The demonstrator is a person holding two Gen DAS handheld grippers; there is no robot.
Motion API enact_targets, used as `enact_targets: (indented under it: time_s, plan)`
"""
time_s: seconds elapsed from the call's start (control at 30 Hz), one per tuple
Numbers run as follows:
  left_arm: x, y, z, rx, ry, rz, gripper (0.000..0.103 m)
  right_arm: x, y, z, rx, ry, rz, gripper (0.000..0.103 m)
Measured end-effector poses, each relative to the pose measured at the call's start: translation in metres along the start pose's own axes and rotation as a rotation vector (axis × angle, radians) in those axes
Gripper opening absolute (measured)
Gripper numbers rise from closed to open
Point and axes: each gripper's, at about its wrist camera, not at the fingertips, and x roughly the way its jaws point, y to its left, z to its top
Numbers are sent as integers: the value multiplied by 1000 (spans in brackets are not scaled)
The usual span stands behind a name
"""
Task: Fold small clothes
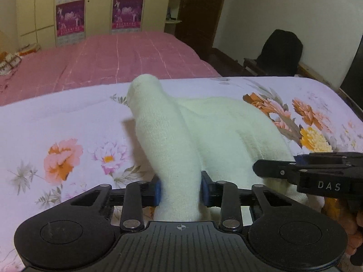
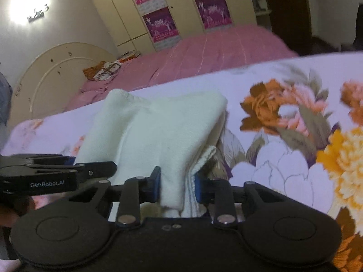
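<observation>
A small cream-white knit garment [image 1: 204, 133] lies on the floral bedsheet [image 1: 68, 136]. My left gripper [image 1: 181, 191] is shut on one edge of it, and the cloth rises in a ridge away from the blue pads. My right gripper [image 2: 176, 187] is shut on another edge of the same garment [image 2: 156, 127], with folded layers bunched between its pads. The right gripper shows in the left wrist view [image 1: 267, 170] at the right, close beside the left one. The left gripper shows in the right wrist view [image 2: 95, 167] at the left.
A pink quilt [image 1: 118, 54] covers the bed beyond the floral sheet. A wardrobe [image 1: 99, 6] with purple panels stands at the back. A dark chair [image 1: 279, 52] stands at the right by the wall. A curved headboard [image 2: 56, 72] is at the left.
</observation>
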Motion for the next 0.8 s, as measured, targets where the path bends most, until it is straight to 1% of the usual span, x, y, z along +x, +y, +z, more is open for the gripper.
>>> enact_targets:
  time_s: [0.07,0.13,0.23,0.33,0.43,0.57,0.7,0.8]
  plan:
    - [-8,-2,3,12,-10,4,33,-7,11,0,-43,-19,-30,26]
    - [-17,-3,7,23,-25,10,33,-14,22,3,-76,-33,-40,26]
    - [-40,3,7,35,-39,21,33,-25,35,9,-96,-49,-43,26]
    - [-60,14,3,56,-46,51,33,-31,56,14,-112,-59,-30,26]
    - [-87,38,-6,49,-44,90,33,-32,84,11,-140,-66,-4,26]
    - [-120,79,-24,32,-25,148,33,-23,132,0,-149,-56,55,26]
    - [-147,122,-48,13,23,215,33,-7,180,-14,-137,-25,126,26]
    - [-158,150,-70,-12,67,248,33,7,212,-27,-148,7,171,26]
